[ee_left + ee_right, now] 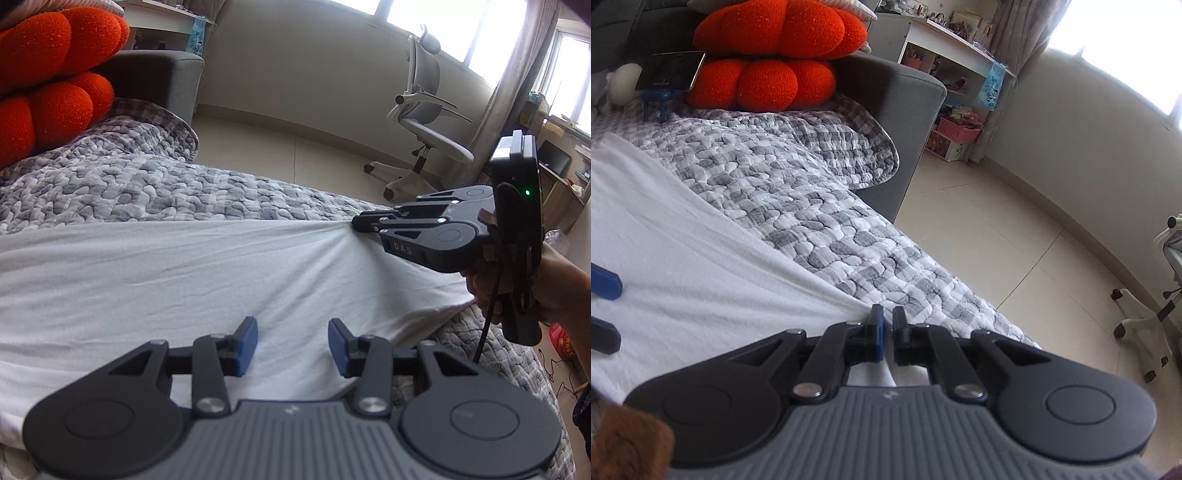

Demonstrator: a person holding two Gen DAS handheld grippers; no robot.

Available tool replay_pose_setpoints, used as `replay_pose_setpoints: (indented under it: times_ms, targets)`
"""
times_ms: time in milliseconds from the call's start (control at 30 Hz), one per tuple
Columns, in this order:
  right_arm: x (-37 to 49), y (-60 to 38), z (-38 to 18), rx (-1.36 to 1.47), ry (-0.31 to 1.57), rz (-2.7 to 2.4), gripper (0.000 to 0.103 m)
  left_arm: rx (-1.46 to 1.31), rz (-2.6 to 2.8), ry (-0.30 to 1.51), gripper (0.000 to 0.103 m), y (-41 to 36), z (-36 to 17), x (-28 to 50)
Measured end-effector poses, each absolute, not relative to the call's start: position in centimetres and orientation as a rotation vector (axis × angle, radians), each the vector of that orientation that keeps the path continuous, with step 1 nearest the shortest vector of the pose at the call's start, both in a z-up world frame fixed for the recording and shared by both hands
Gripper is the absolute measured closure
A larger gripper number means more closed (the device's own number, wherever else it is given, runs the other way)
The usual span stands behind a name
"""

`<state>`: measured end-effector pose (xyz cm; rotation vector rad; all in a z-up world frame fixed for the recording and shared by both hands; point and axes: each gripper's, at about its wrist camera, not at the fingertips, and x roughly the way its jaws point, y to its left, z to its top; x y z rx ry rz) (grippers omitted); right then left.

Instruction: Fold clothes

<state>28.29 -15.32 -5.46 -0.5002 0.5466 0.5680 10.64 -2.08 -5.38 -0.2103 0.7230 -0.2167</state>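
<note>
A white garment lies spread on a grey patterned quilt. My left gripper is open, its blue pads just above the near part of the cloth, holding nothing. My right gripper is shut on the garment's far right edge and pulls it taut, with creases running toward it. In the right wrist view the right gripper pinches the white garment at its edge. The left gripper's fingertips show at the left margin.
Orange knitted cushions are stacked at the bed's head against a grey headboard. A tablet leans by the cushions. An office chair stands on the tiled floor past the bed. White shelves are by the wall.
</note>
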Motion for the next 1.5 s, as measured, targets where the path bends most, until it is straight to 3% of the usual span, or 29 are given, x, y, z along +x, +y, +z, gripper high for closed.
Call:
replay_pose_setpoints:
  times_ms: [33,100,300,500,567,933,1133,1267,1433,1500]
  targets:
    - [28.1,-15.6,-5.2,-0.483,0.544,0.559,0.075,-0.211,-0.217,0.723,0.059,-2.0,-5.4,10.6]
    - [27.7,-16.3,-4.5,-0.440,0.535,0.536,0.063,-0.215,-0.218,0.723,0.059,-1.9,-5.4,10.7]
    - [25.8,-19.5,-2.7,-0.253,0.595,0.506,0.063,-0.236,-0.206,0.708,0.059,-1.5,-5.1,10.7]
    - [23.5,-22.6,-4.5,-0.188,0.700,0.482,0.063,-0.159,-0.185,0.723,0.057,-2.2,-5.4,10.7]
    - [23.1,-24.9,-4.8,-0.122,0.701,0.450,0.058,-0.154,-0.188,0.724,0.056,-2.2,-5.4,10.7]
    - [21.1,-33.6,-5.4,0.214,0.674,0.245,0.060,-0.125,-0.206,0.731,0.052,-2.5,-5.4,10.4]
    - [20.3,-41.8,-8.0,0.653,0.671,0.025,0.056,-0.099,-0.213,0.733,0.049,-2.8,-5.4,10.3]
    - [19.8,-44.1,-8.3,0.836,0.630,0.007,0.057,-0.094,-0.212,0.734,0.047,-3.0,-5.4,10.3]
    - [21.3,-41.9,-6.7,0.732,0.621,0.034,0.084,-0.078,-0.209,0.731,0.046,-3.3,-5.4,10.3]
    - [22.4,-41.9,-7.1,0.756,0.633,0.026,0.086,-0.074,-0.210,0.730,0.046,-3.3,-5.4,10.3]
